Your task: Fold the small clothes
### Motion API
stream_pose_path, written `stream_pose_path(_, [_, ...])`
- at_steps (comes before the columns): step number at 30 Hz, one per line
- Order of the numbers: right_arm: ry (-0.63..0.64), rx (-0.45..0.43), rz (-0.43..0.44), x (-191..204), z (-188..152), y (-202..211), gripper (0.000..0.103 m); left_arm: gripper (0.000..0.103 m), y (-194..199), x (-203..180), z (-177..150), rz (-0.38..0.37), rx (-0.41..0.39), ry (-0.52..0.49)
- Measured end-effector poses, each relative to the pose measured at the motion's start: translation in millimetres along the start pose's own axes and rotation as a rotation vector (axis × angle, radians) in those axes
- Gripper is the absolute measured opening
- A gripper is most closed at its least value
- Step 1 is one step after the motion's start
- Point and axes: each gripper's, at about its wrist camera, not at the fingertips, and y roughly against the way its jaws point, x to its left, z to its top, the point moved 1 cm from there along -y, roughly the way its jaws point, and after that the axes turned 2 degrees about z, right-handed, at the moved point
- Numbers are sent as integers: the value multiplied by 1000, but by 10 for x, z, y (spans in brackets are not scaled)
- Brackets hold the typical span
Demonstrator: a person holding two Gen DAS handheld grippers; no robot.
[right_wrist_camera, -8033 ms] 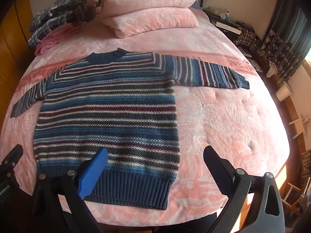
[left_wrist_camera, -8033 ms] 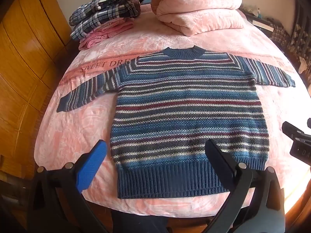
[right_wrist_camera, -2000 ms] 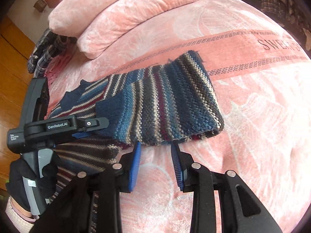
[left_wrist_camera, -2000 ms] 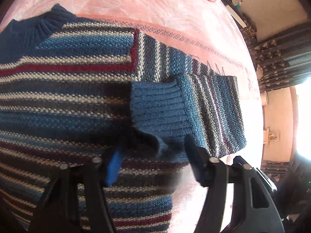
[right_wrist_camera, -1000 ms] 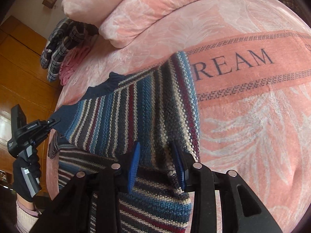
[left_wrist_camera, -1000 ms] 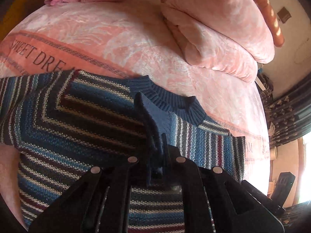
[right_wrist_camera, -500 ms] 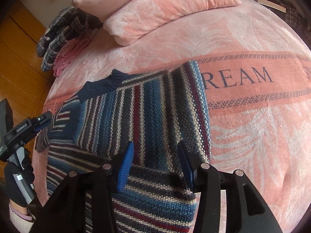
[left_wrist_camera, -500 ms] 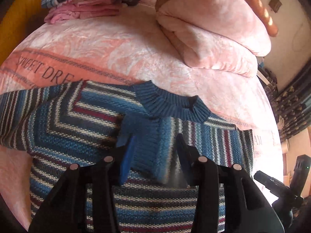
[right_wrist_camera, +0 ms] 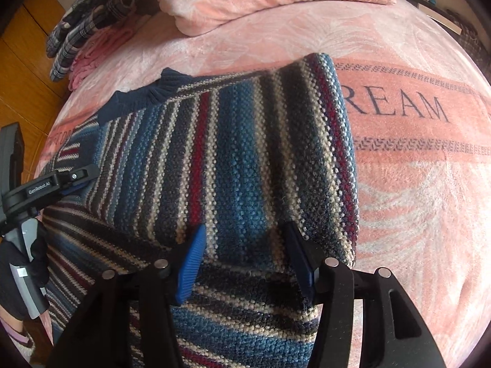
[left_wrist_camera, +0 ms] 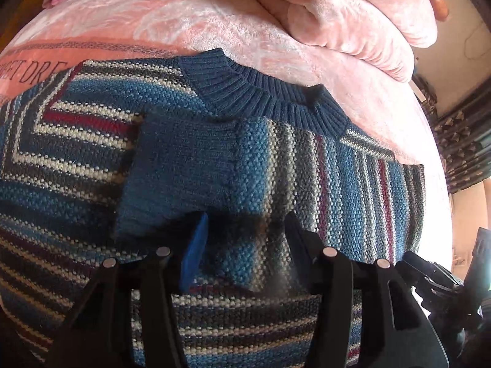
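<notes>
The striped sweater (left_wrist_camera: 76, 165) lies flat on the pink bed (right_wrist_camera: 414, 214), its neckband toward the pillows (left_wrist_camera: 353, 15). One sleeve (left_wrist_camera: 245, 171) is folded across the chest, its plain blue cuff (left_wrist_camera: 172, 178) resting just below the neckband.

The left hand-held gripper (left_wrist_camera: 245, 239) hovers over the cuff end with its jaws spread and nothing between them. The right hand-held gripper (right_wrist_camera: 242, 251) sits at the folded shoulder edge, jaws likewise apart, with the knit lying under the fingertips rather than pinched.

The risk, as I judge it, is the thick knit: released, the bulky fold may spring open or the sleeve may slide askew. A fingertip dragging as it pulls away could snag the loose weave and pull the cuff off line, so the next fold would come out crooked.
</notes>
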Motion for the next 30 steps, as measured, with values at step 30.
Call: stream_pose_path(30, [133,92,71,1410,103,-310,55,61,1974,4054,-339,292,-272,650])
